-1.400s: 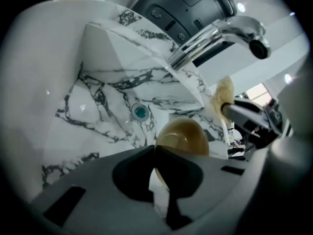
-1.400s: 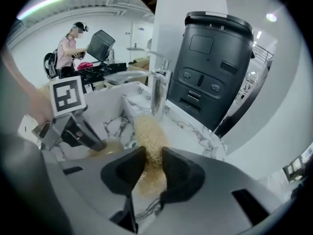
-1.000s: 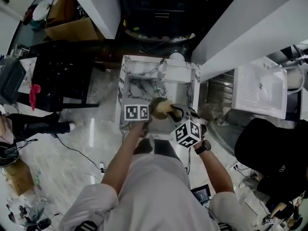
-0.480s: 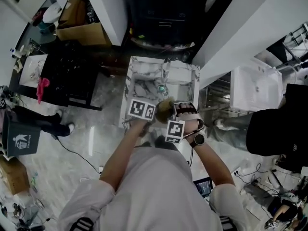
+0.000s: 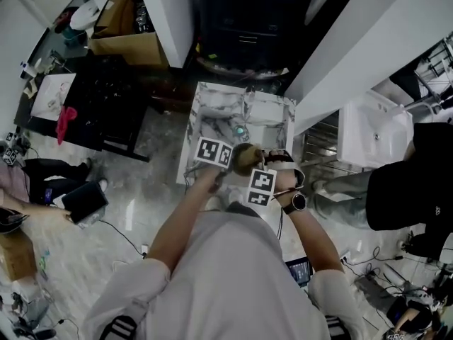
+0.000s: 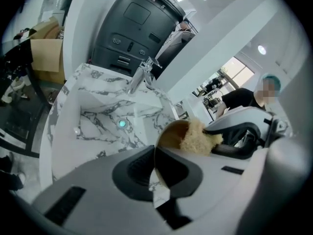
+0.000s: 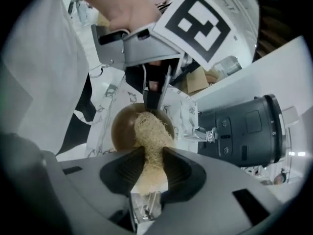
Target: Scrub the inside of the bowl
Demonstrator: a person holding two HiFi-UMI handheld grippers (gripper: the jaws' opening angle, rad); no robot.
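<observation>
Brown bowl [image 6: 169, 133] is clamped by its rim in the left gripper [image 6: 155, 170] jaws and presented mouth-on to the right gripper [image 7: 152, 161]. That gripper's jaws pinch a fibrous scrubber [image 7: 152, 131], which reaches ahead into the bowl's inside for scrubbing.

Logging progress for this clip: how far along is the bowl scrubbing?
Done: the left gripper grips the bowl by its rim, and the right gripper holds the scrubber. In hand: the scrubber is pressed inside the bowl. Left: I cannot tell how much of the inside is scrubbed.
</observation>
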